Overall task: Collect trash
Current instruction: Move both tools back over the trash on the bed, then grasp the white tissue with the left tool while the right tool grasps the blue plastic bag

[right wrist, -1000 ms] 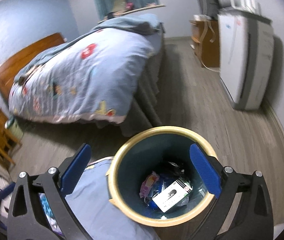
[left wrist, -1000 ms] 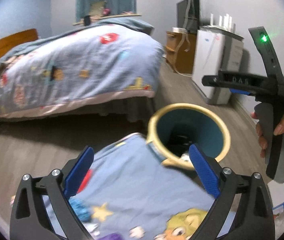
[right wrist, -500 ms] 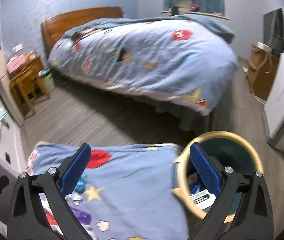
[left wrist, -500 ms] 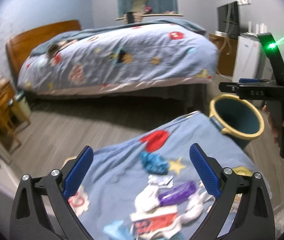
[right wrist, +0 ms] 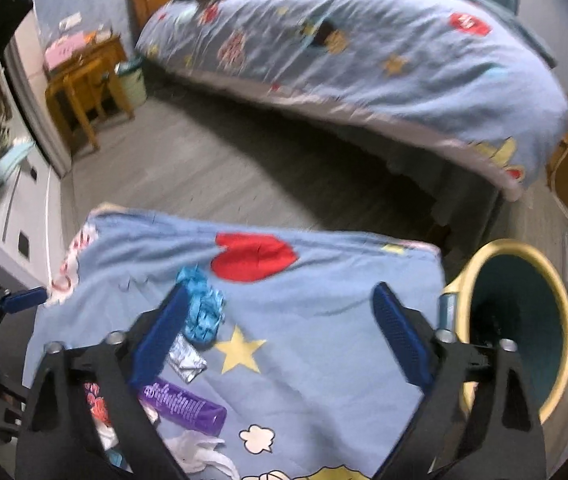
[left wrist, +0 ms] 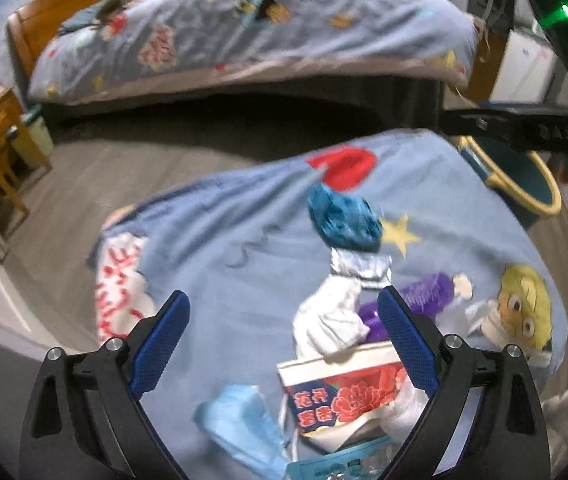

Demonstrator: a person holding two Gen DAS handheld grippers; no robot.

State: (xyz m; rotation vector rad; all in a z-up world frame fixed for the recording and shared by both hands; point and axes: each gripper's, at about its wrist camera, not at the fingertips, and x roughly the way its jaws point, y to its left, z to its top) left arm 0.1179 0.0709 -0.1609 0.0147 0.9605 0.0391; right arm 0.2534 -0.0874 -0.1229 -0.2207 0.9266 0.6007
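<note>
Trash lies on a blue cartoon-print cloth (left wrist: 223, 264): a crumpled blue wrapper (left wrist: 344, 220), a silver foil (left wrist: 360, 268), white tissue (left wrist: 328, 320), a purple packet (left wrist: 424, 296), a red-flowered packet (left wrist: 344, 396) and a light blue mask (left wrist: 239, 412). My left gripper (left wrist: 284, 344) is open and empty above this pile. My right gripper (right wrist: 279, 340) is open and empty over the cloth; the blue wrapper (right wrist: 203, 312) and purple packet (right wrist: 183, 400) lie by its left finger. The teal bin with a yellow rim (right wrist: 524, 328) stands at the cloth's right edge; it also shows in the left wrist view (left wrist: 524, 176).
A bed with a blue cartoon quilt (right wrist: 364, 48) stands beyond the grey wood floor (right wrist: 203, 168). A wooden side table (right wrist: 83, 76) is at the left. A white appliance (left wrist: 524, 68) stands at the right. The right gripper's body (left wrist: 524, 128) crosses the left wrist view.
Both grippers have swung left from over the bin to over the cloth. The trash pile has come close under the left gripper. Both stay open.
</note>
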